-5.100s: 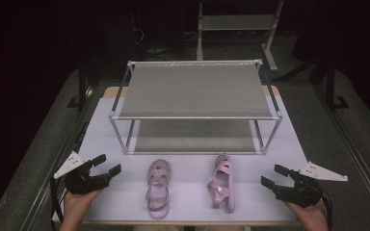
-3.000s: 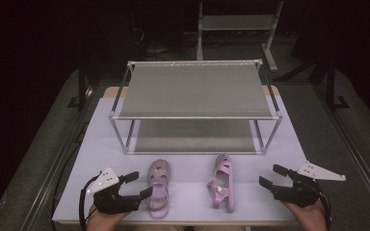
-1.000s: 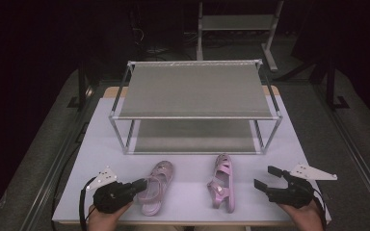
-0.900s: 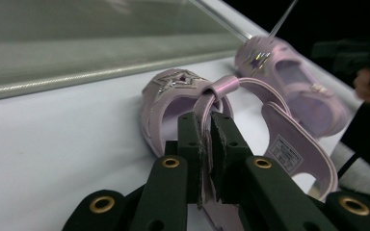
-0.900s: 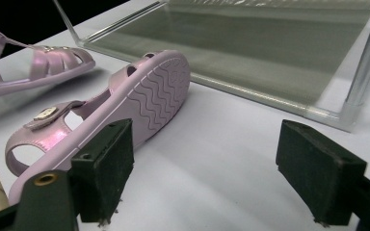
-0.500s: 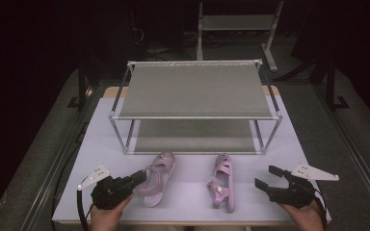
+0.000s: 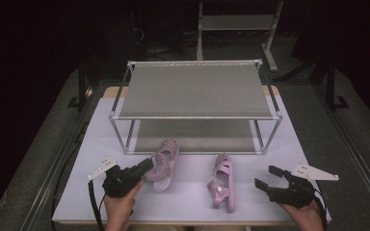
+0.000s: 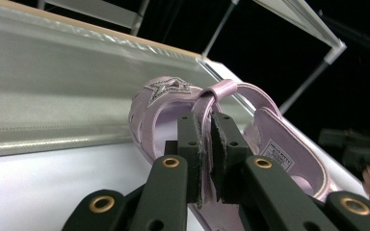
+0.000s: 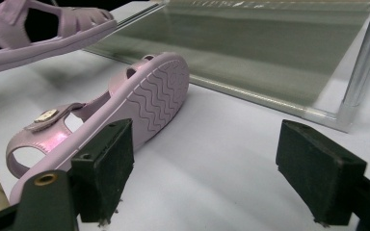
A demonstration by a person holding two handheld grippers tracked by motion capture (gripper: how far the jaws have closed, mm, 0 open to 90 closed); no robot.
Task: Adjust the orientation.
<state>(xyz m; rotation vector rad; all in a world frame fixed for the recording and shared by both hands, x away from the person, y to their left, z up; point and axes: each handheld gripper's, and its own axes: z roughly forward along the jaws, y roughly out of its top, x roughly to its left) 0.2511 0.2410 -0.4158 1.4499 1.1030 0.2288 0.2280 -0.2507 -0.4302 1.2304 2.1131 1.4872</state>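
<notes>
Two pink sandals and a two-shelf metal rack (image 7: 195, 89) stand on the white table (image 7: 101, 130). My left gripper (image 7: 147, 166) (image 8: 205, 120) is shut on the ankle strap of the left sandal (image 7: 164, 161) (image 8: 164, 94), which hangs tilted just above the table with its toe toward the lower shelf (image 7: 192, 134). The right sandal (image 7: 221, 182) (image 9: 125, 106) lies on its side on the table, its ridged sole facing my right gripper. My right gripper (image 7: 266, 176) (image 9: 207, 144) stands open just right of it, with nothing between its jaws. The held sandal (image 9: 53, 29) floats at the upper left of the right gripper view.
The rack's front legs (image 7: 123, 139) (image 7: 265, 139) stand on either side of the lower shelf's opening. Its shiny post (image 9: 361, 62) rises at the right of the right gripper view. The table's front edge (image 7: 188, 222) runs close to both hands. Dark floor surrounds the table.
My left gripper closed in on the left sandal, shut on its strap, and has carried it off the table toward the rack. The right gripper has stayed put.
</notes>
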